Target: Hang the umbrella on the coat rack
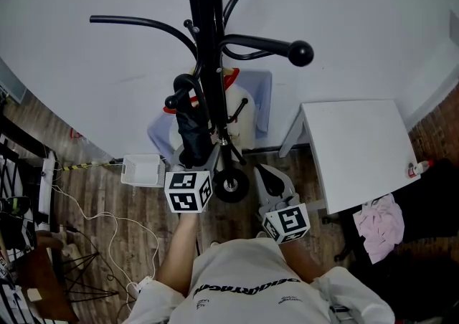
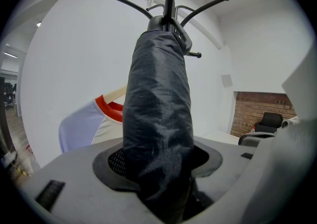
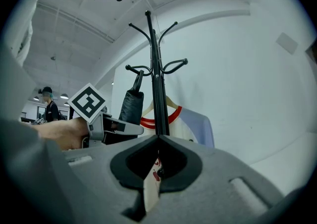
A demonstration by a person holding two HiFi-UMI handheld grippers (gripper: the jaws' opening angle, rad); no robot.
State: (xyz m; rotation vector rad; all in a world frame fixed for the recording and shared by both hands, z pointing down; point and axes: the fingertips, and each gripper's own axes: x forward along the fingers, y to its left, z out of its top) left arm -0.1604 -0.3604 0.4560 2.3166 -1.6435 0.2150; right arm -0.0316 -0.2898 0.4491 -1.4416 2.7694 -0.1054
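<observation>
- left gripper has its jaws clamped on the umbrella, low on the folded body; the rest stands up out of the jaws toward the rack
- right gripper has its jaws drawn together with nothing gripped; it sits lower and to the right of the left one, pointing at the pole
- umbrella is folded, black, in a fabric sleeve: looks light, soft and a bit slick on the outside with a stiff core, so a firm squeeze mid-body should hold; the sleeve may slide in the grip
- better hold for hanging is probably the current one, low, which leaves the top end free for a hook
- umbrella top is right beside a low hook on the left side of the coat rack; can't tell if a strap or handle is over it yet
- pole is just right of the left gripper and straight ahead of the right one; an easy bump, and the rack could wobble
- other hooks stick out above and to the right and could snag
- shirt on a hanger hangs just behind the pole, beyond the umbrella and close to it
- white table is off to the right of the right gripper, well clear
- white box and cables lie on the floor left of the left gripper, pink cloth far right; none in the path
</observation>
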